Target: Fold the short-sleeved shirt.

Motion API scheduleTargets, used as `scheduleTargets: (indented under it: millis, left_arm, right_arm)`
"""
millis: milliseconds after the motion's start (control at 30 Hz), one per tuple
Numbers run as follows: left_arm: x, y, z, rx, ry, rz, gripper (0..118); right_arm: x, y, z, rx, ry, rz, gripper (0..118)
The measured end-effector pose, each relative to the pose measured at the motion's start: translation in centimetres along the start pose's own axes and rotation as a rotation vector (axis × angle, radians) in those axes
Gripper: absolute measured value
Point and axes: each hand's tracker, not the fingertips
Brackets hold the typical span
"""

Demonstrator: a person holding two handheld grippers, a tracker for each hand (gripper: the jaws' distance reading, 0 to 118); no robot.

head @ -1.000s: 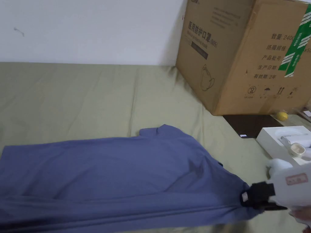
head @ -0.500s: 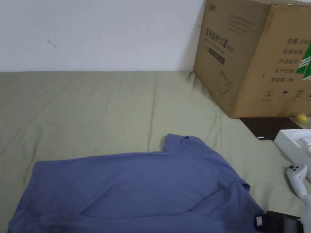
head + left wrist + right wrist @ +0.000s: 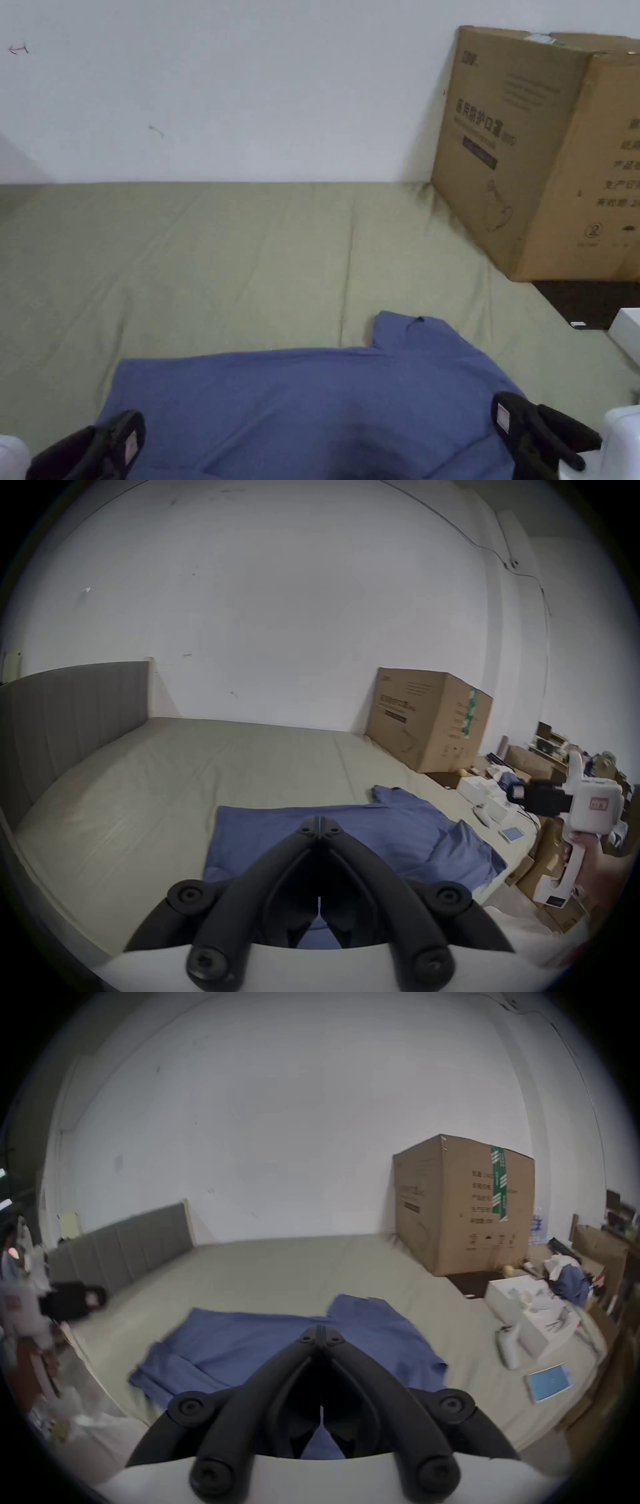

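The blue shirt (image 3: 325, 400) lay spread on the green bed (image 3: 219, 250), collar end toward the cardboard box (image 3: 537, 150); the left claw (image 3: 320, 828) and right claw (image 3: 321, 1333) were both pinched closed on nothing, raised above the cloth; the next fold likely called for opening each, gripping matching edges, lifting evenly, and keeping the fabric taut.

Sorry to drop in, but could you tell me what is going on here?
A person is folding a blue short-sleeved shirt on a bed covered with a green sheet, holding a two-jaw gripper in each hand. The left gripper and right gripper both have their jaws closed, above the shirt and gripping nothing. The shirt lies spread out, with one long edge folded over. A cardboard box stands by the wall.
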Motion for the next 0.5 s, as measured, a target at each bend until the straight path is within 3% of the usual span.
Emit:
scheduleTargets:
  millis: [100, 200, 267, 400, 500]
  left_arm:
    - [0.1, 0.5, -0.8, 0.015, 0.040, -0.009, 0]
    - [-2.8, 3.8, -3.0, 0.017, 0.041, 0.016, 0]
    - [-5.6, 7.0, -6.8, -0.130, 0.054, 0.062, 0]
    - [-12.7, 10.2, -19.0, -0.725, -0.017, 0.174, 0]
    - [-16.0, 9.7, -25.3, -0.754, 0.158, 0.104, 0]
  right_arm:
    - [0.5, 0.0, -0.9, -0.033, 0.024, -0.055, 0]
    - [1.1, 0.2, -1.5, -0.053, -0.010, -0.027, 0]
    - [1.6, 0.0, -2.0, -0.064, -0.017, -0.019, 0]
    - [2.2, -0.3, -3.6, -0.132, -0.011, -0.043, 0]
    - [2.3, -1.2, -5.1, -0.163, -0.014, -0.044, 0]
